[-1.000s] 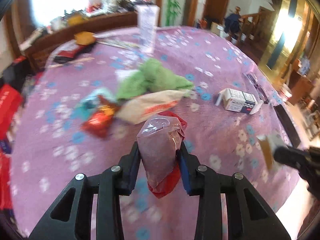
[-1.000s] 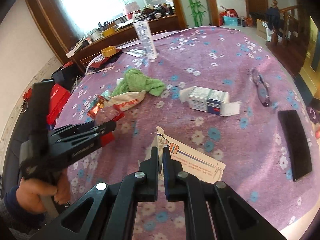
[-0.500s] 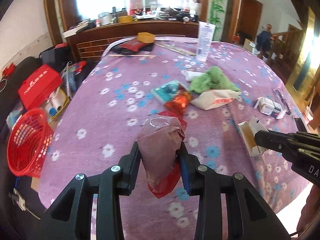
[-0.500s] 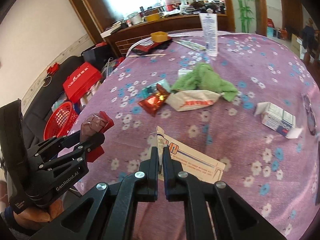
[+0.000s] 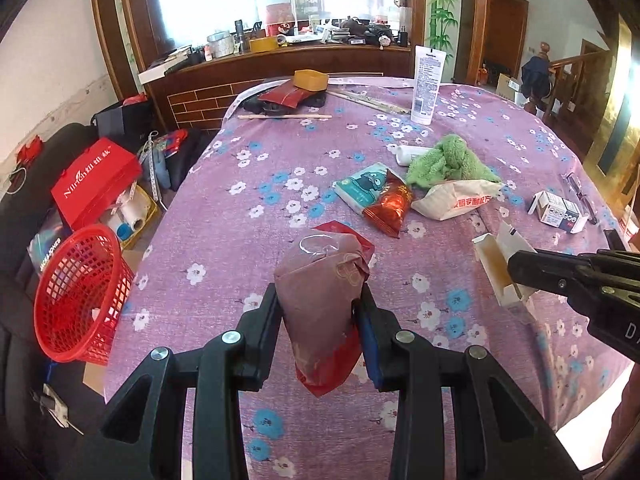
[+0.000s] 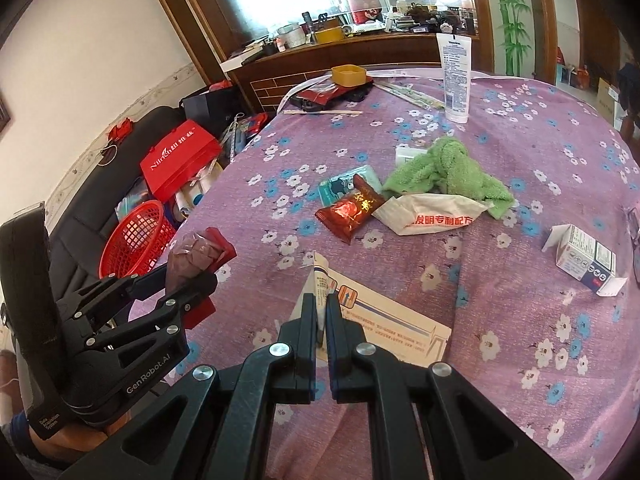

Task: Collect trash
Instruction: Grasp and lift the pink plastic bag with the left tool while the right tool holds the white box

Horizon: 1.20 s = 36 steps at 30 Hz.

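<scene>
Clearly, the left gripper pinches a crumpled pinkish-clear plastic wrapper over red foil; the right gripper clamps a flattened white printed carton, both above the purple floral surface.

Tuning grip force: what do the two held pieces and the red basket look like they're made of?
Wrapper in the left gripper: thin crinkly plastic film, translucent over red, glossy highlights. Flattened carton in the right gripper: printed paperboard, matte, sharp creases. Red basket: likely rigid moulded plastic, open lattice, slight sheen.
</scene>
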Available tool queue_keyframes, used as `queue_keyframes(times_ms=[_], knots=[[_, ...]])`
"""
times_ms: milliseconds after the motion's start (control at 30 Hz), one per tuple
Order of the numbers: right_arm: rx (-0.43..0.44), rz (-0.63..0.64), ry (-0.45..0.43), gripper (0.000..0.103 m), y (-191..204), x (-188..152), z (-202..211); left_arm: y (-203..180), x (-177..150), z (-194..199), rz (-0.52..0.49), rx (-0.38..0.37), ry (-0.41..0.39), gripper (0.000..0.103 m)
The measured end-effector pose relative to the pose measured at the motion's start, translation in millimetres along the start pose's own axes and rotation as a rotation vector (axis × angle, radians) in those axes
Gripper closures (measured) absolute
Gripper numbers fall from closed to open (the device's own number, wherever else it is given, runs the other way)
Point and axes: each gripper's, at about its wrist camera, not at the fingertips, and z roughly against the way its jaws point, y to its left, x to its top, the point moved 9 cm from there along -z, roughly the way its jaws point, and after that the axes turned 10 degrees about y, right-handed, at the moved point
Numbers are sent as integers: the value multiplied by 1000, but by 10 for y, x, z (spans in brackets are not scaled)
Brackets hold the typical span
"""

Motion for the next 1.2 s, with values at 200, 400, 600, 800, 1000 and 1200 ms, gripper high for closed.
queue_keyframes(times_ms=[200, 400, 600, 800, 1000, 1200], knots=[[0, 2, 0, 98, 22, 19, -22, 34, 23, 16, -9, 10, -11, 68], [0, 0, 4, 98, 32, 37, -38, 90, 37, 12, -3, 19, -11, 68], [-3, 8, 1, 98, 65, 67, -38, 135, 39, 14, 2, 34, -16, 68], [6, 19, 15, 98, 122, 71, -79, 182, 33, 8, 8, 40, -11, 68], [9, 29, 19, 98, 177, 98, -101, 237, 40, 11, 16, 50, -11, 68], [11, 40, 19, 98, 226, 121, -113, 287, 46, 9, 22, 53, -12, 68]])
